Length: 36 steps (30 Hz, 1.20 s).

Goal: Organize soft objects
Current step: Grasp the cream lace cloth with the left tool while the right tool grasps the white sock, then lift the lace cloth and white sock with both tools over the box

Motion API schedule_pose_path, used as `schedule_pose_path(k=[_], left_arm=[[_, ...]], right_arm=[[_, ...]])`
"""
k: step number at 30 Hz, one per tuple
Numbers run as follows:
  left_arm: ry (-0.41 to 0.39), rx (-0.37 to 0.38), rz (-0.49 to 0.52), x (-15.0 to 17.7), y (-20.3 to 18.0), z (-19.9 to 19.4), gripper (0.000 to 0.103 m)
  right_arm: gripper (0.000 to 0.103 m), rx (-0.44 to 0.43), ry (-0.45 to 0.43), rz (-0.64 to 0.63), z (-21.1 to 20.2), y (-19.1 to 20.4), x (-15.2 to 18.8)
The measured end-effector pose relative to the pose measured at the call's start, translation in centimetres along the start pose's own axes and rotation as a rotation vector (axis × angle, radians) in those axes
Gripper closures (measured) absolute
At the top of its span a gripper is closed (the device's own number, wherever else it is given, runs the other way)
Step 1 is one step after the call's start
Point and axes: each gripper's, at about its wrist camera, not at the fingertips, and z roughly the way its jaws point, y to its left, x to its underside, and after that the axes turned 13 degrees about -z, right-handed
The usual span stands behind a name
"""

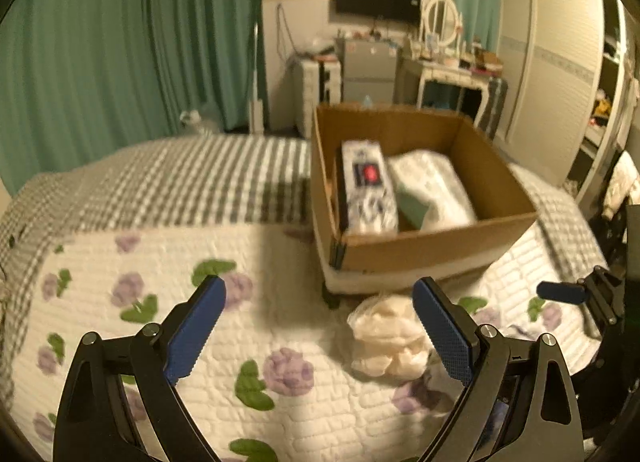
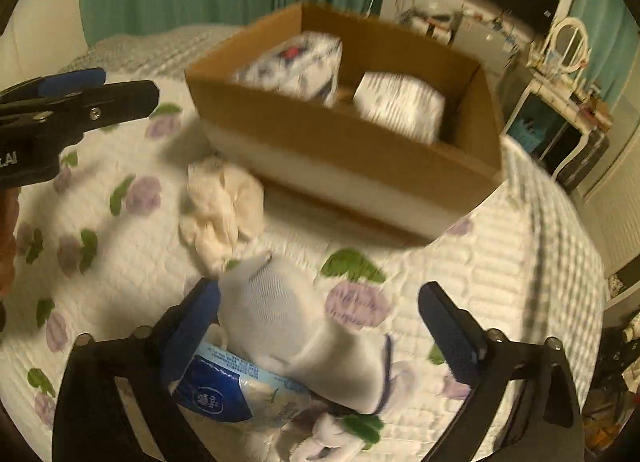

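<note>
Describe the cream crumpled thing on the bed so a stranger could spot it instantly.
Start at the cardboard box on the floral quilt. Just outside its near corner lies a crumpled cream fabric bundle. Unlike the smooth white sock nearer the camera, it is wrinkled, yellowish and unmarked.

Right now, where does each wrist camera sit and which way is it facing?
Left wrist: on the left hand-held gripper, angled down over the floral quilt toward the cardboard box; its open blue fingers and the right hand-held gripper's tip show.
Right wrist: on the right hand-held gripper, tilted down at a white sock and blue packet; the left hand-held gripper shows at the left edge.
Shared: box, quilt, cream cloth bundle.
</note>
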Motion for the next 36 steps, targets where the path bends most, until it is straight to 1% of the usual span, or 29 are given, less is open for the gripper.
schedule_pose_path(k=[2, 3, 5, 6, 7, 8, 9, 11, 14, 17, 20, 22, 26, 28, 29, 30, 31, 32, 34, 35, 36], left_arm=[[0.034, -0.004, 0.008, 0.7, -0.1, 1.3, 0.008], [0.046, -0.002, 0.011, 0.8, -0.2, 1.7, 0.008], [0.081, 0.011, 0.015, 1.5, -0.4, 2.9, 0.008], [0.097, 0.013, 0.014, 1.8, -0.5, 3.3, 0.008], [0.113, 0.018, 0.013, 2.1, -0.5, 3.6, 0.008], [0.125, 0.023, 0.015, 2.4, -0.7, 4.0, 0.008], [0.129, 0.025, 0.021, 2.5, -0.8, 4.2, 0.008], [0.137, 0.027, 0.037, 2.9, -1.2, 4.5, 0.008], [0.155, 0.052, 0.047, 3.6, -1.7, 4.9, 0.008], [0.178, 0.085, 0.039, 4.2, -2.0, 5.3, 0.008], [0.192, 0.078, 0.062, 4.5, -2.5, 6.0, 0.008], [0.193, 0.072, 0.073, 5.0, -2.9, 6.3, 0.008], [0.207, 0.046, 0.101, 5.7, -3.6, 7.3, 0.008], [0.217, 0.032, 0.109, 6.1, -3.7, 7.7, 0.031], [0.236, 0.028, 0.115, 6.4, -3.7, 8.1, 0.055], [0.240, 0.032, 0.118, 6.5, -3.7, 8.1, 0.068], [0.233, 0.049, 0.115, 6.5, -3.7, 7.8, 0.073], [0.232, 0.068, 0.115, 6.4, -3.8, 7.5, 0.082], [0.224, 0.078, 0.121, 6.4, -4.1, 6.8, 0.084], [0.219, 0.074, 0.123, 6.5, -4.1, 6.5, 0.085], [0.220, 0.071, 0.121, 6.5, -4.1, 6.4, 0.086]], right_arm=[[0.008, -0.033, 0.053, 0.004, 1.9, 0.1, 0.5], [0.008, -0.070, 0.074, 0.028, 2.9, 0.0, 0.9], [0.008, -0.154, 0.091, 0.082, 4.3, -0.4, 1.4], [0.008, -0.178, 0.098, 0.094, 4.8, -0.5, 1.5], [0.008, -0.180, 0.102, 0.092, 4.9, -0.4, 1.6], [0.011, -0.180, 0.100, 0.084, 4.9, -0.4, 1.5], [0.023, -0.188, 0.096, 0.081, 4.8, -0.4, 1.5], [0.037, -0.240, 0.082, 0.100, 4.5, -0.6, 1.5], [0.043, -0.248, 0.069, 0.112, 4.1, -1.1, 1.6], [0.052, -0.218, 0.027, 0.171, 3.1, -2.6, 1.8], [0.056, -0.093, 0.004, 0.205, 1.9, -4.4, 1.8], [0.056, -0.025, 0.005, 0.233, 1.3, -5.8, 2.3], [0.056, -0.007, 0.018, 0.290, 1.3, -7.7, 3.3], [0.056, -0.008, 0.020, 0.300, 1.5, -7.8, 3.4], [0.056, -0.008, 0.020, 0.301, 1.6, -7.8, 3.3], [0.056, -0.006, 0.021, 0.298, 1.5, -7.8, 3.2], [0.056, -0.003, 0.023, 0.294, 1.5, -7.8, 3.2], [0.056, 0.001, 0.024, 0.289, 1.5, -7.7, 3.1], [0.056, 0.010, 0.016, 0.280, 1.7, -7.2, 2.5], [0.056, 0.022, 0.001, 0.277, 2.2, -6.0, 2.2], [0.056, 0.028, -0.009, 0.274, 1.9, -5.8, 2.3]])
